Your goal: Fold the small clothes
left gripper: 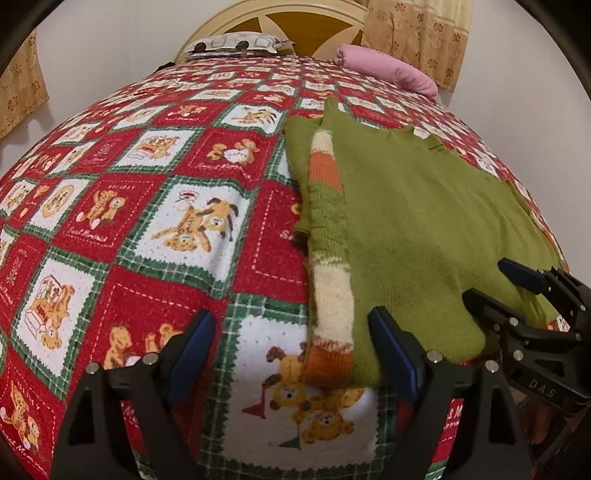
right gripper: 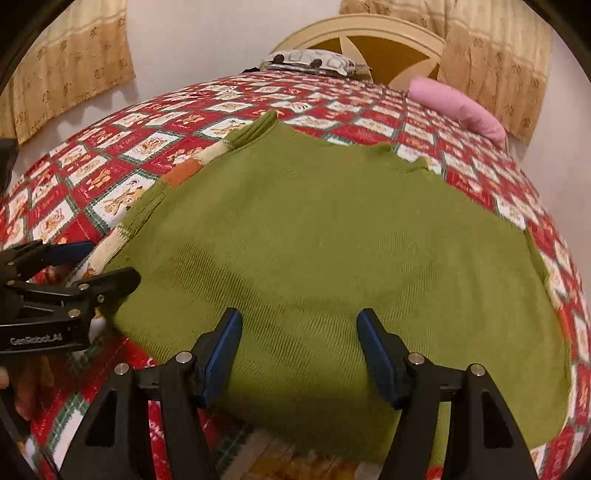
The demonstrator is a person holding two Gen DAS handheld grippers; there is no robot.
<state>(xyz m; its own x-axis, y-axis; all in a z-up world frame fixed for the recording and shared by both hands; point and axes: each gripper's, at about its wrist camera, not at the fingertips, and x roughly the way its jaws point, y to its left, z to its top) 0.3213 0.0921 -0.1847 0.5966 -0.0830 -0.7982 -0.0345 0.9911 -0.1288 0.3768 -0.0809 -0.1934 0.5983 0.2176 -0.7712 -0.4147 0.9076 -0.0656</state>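
Green sweater (right gripper: pixel 314 240) flat near bedspread (left gripper: pixel 147 221) near edge, striped sleeve (left gripper: pixel 328 258) folded in. Body fold pending. Left gripper (left gripper: pixel 291 354) and right gripper (right gripper: pixel 299 350) both released, holding nothing.

sweater (right gripper: pixel 314 258) near hem blurred; headboard (left gripper: pixel 295 22) top cut off — pillow-hidden

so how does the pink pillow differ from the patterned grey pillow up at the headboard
The pink pillow is plain, plump and lies toward the right edge of the bed; the patterned grey pillow is printed with dark shapes, looks flatter and sits centred against the headboard. Both rest at the far end of the red patchwork bedspread.
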